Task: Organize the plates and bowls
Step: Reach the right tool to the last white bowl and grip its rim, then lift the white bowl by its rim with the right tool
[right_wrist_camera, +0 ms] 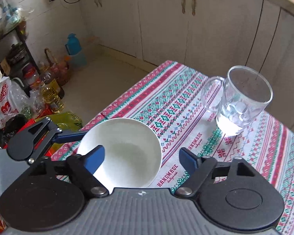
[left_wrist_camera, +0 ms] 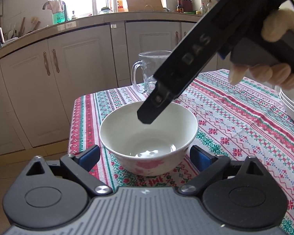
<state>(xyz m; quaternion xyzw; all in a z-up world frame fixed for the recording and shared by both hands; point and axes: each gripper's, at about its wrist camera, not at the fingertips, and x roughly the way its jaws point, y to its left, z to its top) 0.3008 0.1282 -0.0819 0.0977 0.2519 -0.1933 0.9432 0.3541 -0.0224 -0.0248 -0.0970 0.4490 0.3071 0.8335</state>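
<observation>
A white bowl (left_wrist_camera: pixel 149 137) with pink flowers on its outside stands near the corner of the patterned tablecloth (left_wrist_camera: pixel 235 117). My left gripper (left_wrist_camera: pixel 145 156) is open, its fingertips low on either side of the bowl, close to its wall. From the upper right, a finger (left_wrist_camera: pixel 147 115) of the right gripper hangs over the bowl's far rim. In the right wrist view the right gripper (right_wrist_camera: pixel 142 162) is open astride the bowl's (right_wrist_camera: pixel 127 150) right wall: one finger (right_wrist_camera: pixel 94 162) over the inside, the other (right_wrist_camera: pixel 190 162) outside, clear of the rim. A left gripper finger (right_wrist_camera: pixel 70 137) reaches the bowl's left side.
A glass mug (left_wrist_camera: pixel 147 72) (right_wrist_camera: pixel 241 101) stands behind the bowl near the table's far edge. A stack of white plates (left_wrist_camera: pixel 292 105) sits at the right edge of the left wrist view. A hand (left_wrist_camera: pixel 274 74) holds the right gripper. Bottles and bags (right_wrist_camera: pixel 49 94) crowd the floor.
</observation>
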